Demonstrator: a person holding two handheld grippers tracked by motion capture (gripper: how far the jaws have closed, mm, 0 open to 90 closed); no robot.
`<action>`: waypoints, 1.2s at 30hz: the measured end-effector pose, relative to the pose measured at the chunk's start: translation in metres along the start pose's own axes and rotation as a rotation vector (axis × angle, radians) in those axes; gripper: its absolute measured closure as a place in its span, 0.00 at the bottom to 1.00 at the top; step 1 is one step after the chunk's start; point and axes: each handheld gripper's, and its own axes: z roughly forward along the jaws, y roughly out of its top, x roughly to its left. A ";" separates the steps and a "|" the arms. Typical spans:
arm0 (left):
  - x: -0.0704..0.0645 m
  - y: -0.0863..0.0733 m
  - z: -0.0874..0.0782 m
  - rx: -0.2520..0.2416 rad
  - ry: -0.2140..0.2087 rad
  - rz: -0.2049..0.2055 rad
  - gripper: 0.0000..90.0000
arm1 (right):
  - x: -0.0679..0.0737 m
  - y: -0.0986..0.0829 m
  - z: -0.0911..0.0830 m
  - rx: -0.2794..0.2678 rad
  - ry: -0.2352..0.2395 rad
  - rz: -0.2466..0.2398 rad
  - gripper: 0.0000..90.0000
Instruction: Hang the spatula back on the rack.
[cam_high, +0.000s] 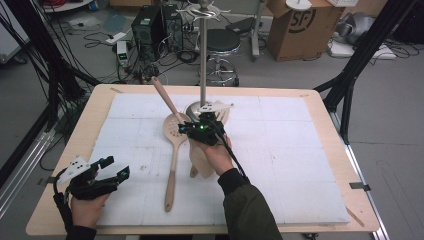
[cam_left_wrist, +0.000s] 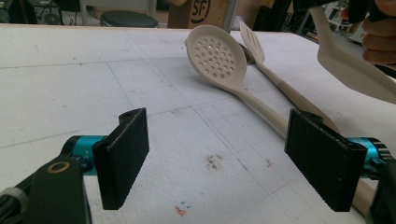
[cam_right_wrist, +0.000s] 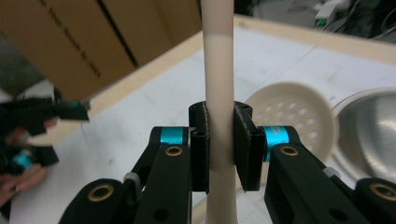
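My right gripper (cam_high: 194, 128) (cam_right_wrist: 219, 116) is shut on the pale handle of a cream spatula (cam_high: 165, 100) (cam_right_wrist: 218, 56), held tilted above the middle of the white foam board (cam_high: 280, 150). The spatula's handle points up and to the left, and its flat blade (cam_high: 201, 161) (cam_left_wrist: 350, 70) hangs below the hand. A perforated skimmer spoon (cam_high: 174, 131) (cam_left_wrist: 217, 56) (cam_right_wrist: 289, 109) lies flat on the board just left of it. A slotted turner (cam_high: 223, 113) (cam_left_wrist: 252, 41) lies beside the skimmer. My left gripper (cam_high: 116, 167) (cam_left_wrist: 224, 156) stands open and empty at the near left.
A metal stand, with a pole (cam_high: 203, 55) and a round base (cam_high: 196, 111) (cam_right_wrist: 369, 135), rises just behind my right gripper, with hooks (cam_high: 202, 10) at its top. Beyond the table stand a stool (cam_high: 222, 42), a cardboard box (cam_high: 302, 25) and a computer case (cam_high: 147, 25).
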 end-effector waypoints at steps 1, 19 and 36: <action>0.000 0.000 0.000 0.001 -0.001 0.002 0.25 | -0.002 0.000 -0.003 -0.023 -0.003 0.008 0.87; -0.004 0.000 0.004 0.018 -0.003 0.022 0.26 | -0.011 -0.014 -0.047 -0.341 -0.111 0.008 0.87; -0.005 0.000 0.003 0.012 -0.013 0.025 0.25 | -0.008 -0.010 -0.067 -0.494 -0.184 -0.015 0.87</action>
